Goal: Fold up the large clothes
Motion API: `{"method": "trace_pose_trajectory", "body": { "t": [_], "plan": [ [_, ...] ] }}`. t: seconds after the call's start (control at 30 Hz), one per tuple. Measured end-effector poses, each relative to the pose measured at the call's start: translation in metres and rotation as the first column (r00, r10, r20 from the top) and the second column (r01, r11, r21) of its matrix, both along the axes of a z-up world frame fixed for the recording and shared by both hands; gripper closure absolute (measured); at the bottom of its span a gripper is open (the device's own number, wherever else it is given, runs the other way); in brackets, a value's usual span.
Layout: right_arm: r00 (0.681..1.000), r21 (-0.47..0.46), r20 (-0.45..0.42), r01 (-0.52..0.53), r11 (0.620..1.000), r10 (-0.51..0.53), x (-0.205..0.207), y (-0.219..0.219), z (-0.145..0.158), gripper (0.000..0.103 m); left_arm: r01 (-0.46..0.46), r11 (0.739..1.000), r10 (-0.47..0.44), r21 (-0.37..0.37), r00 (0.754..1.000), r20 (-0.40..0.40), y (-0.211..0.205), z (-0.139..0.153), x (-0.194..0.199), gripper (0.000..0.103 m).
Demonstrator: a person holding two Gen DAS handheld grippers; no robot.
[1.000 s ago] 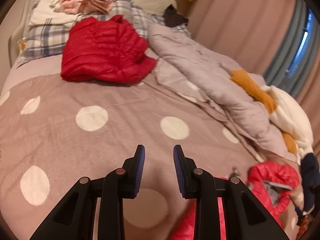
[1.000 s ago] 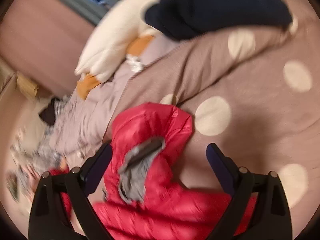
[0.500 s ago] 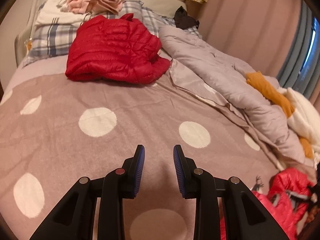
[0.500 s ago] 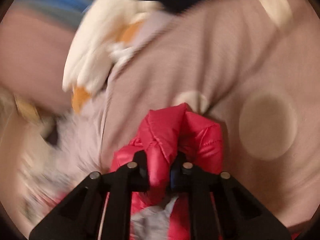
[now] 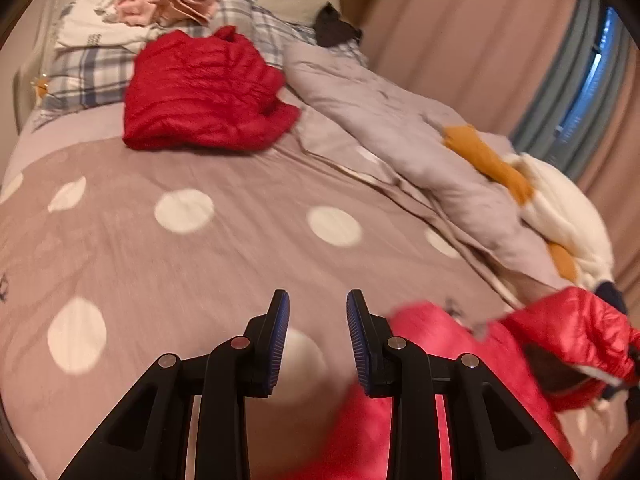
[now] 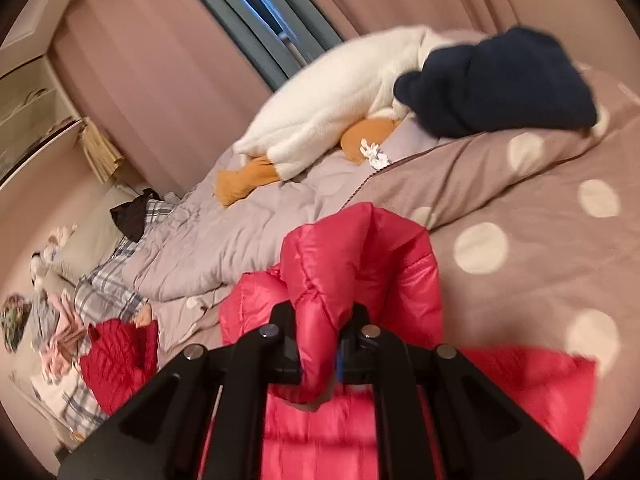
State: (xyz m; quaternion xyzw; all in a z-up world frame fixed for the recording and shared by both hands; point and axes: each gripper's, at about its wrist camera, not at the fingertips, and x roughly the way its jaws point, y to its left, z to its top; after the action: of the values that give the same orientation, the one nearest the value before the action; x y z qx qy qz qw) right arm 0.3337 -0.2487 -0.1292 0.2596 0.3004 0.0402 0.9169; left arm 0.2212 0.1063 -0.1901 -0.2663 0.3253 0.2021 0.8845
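Note:
A bright pink-red puffer jacket (image 6: 360,264) lies on the spotted brown bedspread (image 6: 520,208). My right gripper (image 6: 318,350) is shut on the jacket's hood and holds it raised. In the left wrist view the same jacket (image 5: 480,352) spreads at the lower right, beside and under my left gripper (image 5: 318,332), which is open and empty just above the bedspread (image 5: 200,264). A folded darker red puffer jacket (image 5: 200,92) lies at the head of the bed; it also shows in the right wrist view (image 6: 120,356).
A bunched grey duvet (image 5: 400,132) runs along the right side. A white and orange plush goose (image 6: 328,112) and a navy garment (image 6: 500,84) lie near the curtains. Plaid pillows (image 5: 88,76) carry folded pink and white clothes (image 5: 168,0).
My right gripper closed on the pink-red jacket's hood and lifted it. The jacket has been drawn further in beside my left gripper, which stayed open.

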Motion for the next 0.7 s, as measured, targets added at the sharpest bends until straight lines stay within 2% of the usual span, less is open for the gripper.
{"method": "trace_pose_trajectory", "body": {
  "t": [0.07, 0.17, 0.2, 0.23, 0.27, 0.33, 0.4, 0.5, 0.57, 0.63, 0.7],
  "plan": [
    [1.000, -0.012, -0.004, -0.010, 1.000, 0.009, -0.026, 0.005, -0.005, 0.092, 0.045, 0.999, -0.044, -0.017, 0.999, 0.013, -0.014, 0.005, -0.008, 0.073],
    [0.999, -0.032, -0.053, 0.001, 0.999, -0.003, -0.064, 0.008, -0.034, 0.092, 0.174, 0.981, -0.170, -0.089, 0.984, 0.047, -0.039, 0.008, -0.018, 0.073],
    [0.997, -0.016, -0.079, -0.001, 1.000, -0.001, -0.076, 0.006, -0.046, 0.091, 0.228, 0.963, -0.220, -0.146, 0.973, 0.064, -0.046, 0.006, -0.020, 0.073],
    [0.994, 0.015, -0.109, -0.004, 1.000, 0.005, -0.085, 0.004, -0.060, 0.091, 0.269, 0.943, -0.260, -0.195, 0.963, 0.073, -0.053, 0.004, -0.021, 0.065],
    [0.990, 0.051, -0.142, -0.009, 0.999, 0.016, -0.093, 0.003, -0.073, 0.087, 0.309, 0.921, -0.299, -0.238, 0.951, 0.075, -0.060, 0.000, -0.020, 0.051],
    [0.977, 0.107, -0.213, -0.011, 0.994, 0.034, -0.103, 0.001, -0.094, 0.080, 0.372, 0.877, -0.371, -0.303, 0.927, 0.064, -0.073, -0.008, -0.016, 0.040],
    [0.976, 0.188, -0.217, 0.009, 0.982, 0.032, -0.114, -0.007, -0.102, 0.070, 0.428, 0.821, -0.426, -0.378, 0.900, 0.094, -0.084, -0.018, -0.011, 0.040],
    [0.980, 0.245, -0.196, 0.036, 0.969, 0.013, -0.122, -0.021, -0.097, 0.052, 0.446, 0.773, -0.450, -0.451, 0.887, 0.106, -0.092, -0.029, -0.002, 0.034],
    [0.983, 0.238, -0.182, 0.040, 0.970, 0.004, -0.120, -0.026, -0.089, 0.046, 0.439, 0.745, -0.447, -0.503, 0.888, 0.113, -0.095, -0.038, 0.008, 0.030],
    [0.985, 0.229, -0.174, 0.053, 0.972, -0.012, -0.114, -0.033, -0.084, 0.039, 0.450, 0.698, -0.452, -0.557, 0.880, 0.145, -0.100, -0.043, 0.019, 0.030],
    [0.983, 0.268, -0.185, 0.069, 0.961, -0.019, -0.108, -0.044, -0.086, 0.036, 0.489, 0.645, -0.463, -0.588, 0.861, 0.208, -0.105, -0.041, 0.026, 0.030]
  ]
}}
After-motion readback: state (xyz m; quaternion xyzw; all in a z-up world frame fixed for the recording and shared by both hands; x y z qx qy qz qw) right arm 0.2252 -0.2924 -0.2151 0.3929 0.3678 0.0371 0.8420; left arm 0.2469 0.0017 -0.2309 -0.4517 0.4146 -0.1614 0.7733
